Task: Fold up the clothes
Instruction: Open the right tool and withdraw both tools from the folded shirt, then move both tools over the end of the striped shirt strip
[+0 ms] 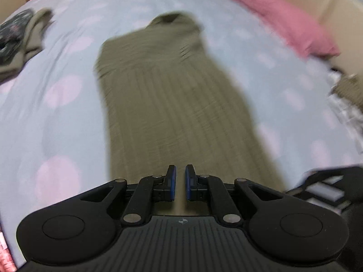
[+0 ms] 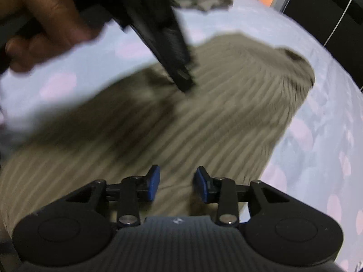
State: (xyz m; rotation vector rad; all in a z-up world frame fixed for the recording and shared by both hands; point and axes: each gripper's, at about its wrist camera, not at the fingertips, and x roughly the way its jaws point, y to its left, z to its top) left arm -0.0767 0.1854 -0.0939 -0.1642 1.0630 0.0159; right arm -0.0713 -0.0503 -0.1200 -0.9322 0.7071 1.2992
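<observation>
Lying flat along the bed (image 1: pixel 56 117), the olive ribbed sweater (image 1: pixel 168 104) stretches away from the left gripper (image 1: pixel 180 182), with its collar end at the far side. The bed's cover is pale blue with pink dots. The left gripper's blue-padded jaws stand a narrow gap apart over the near end of the sweater, with nothing visibly caught between them. In the right wrist view, the right gripper (image 2: pixel 177 184) has its jaws set wider apart above the same sweater (image 2: pixel 204 117), also holding nothing. Across the top of that view the left gripper (image 2: pixel 163 36) appears, held by the person's hand (image 2: pixel 43 20), its tip over the knit; both views are motion-blurred. A pink pillow (image 1: pixel 288 25) lies at the bed's far right, and more clothes (image 1: pixel 25 38) sit heaped at the far left.
</observation>
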